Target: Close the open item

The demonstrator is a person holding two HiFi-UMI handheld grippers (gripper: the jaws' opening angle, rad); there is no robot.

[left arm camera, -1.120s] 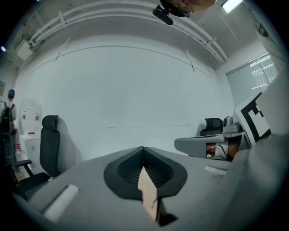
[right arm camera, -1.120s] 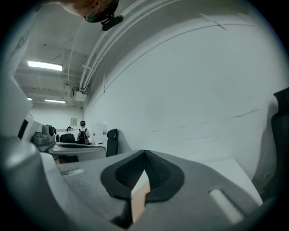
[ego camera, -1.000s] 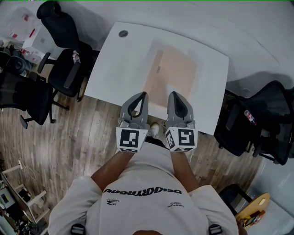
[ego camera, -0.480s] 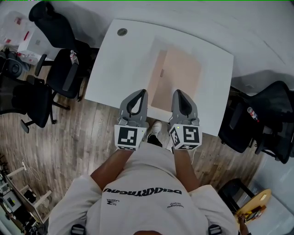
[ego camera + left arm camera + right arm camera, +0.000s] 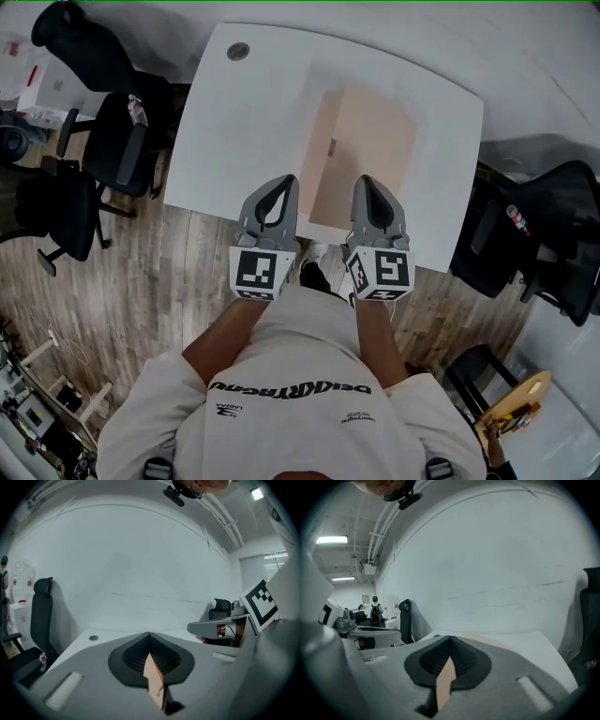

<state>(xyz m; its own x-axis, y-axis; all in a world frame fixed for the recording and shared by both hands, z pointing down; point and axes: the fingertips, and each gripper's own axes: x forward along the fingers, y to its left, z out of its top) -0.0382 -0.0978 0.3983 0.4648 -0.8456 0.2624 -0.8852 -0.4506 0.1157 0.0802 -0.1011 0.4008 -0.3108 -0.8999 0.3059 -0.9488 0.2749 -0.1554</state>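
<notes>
- You've got the tan box (image 5: 370, 155) mid-table (image 5: 244, 122), long axis near-to-far, far end leaning slightly right; darker flap (image 5: 323, 159) along its left side.
- Your L gripper (image 5: 291, 180) & R gripper (image 5: 360, 180): both clenched, empty, at table's near edge, near box.

A line of black block lettering crosses the chest of the person's white shirt (image 5: 291, 389), upside down to the head camera and not surely legible. Two smaller prints beside it are too small to read. The left marker cube (image 5: 260, 270) and right marker cube (image 5: 382, 274) carry black-and-white square codes, no words.
</notes>
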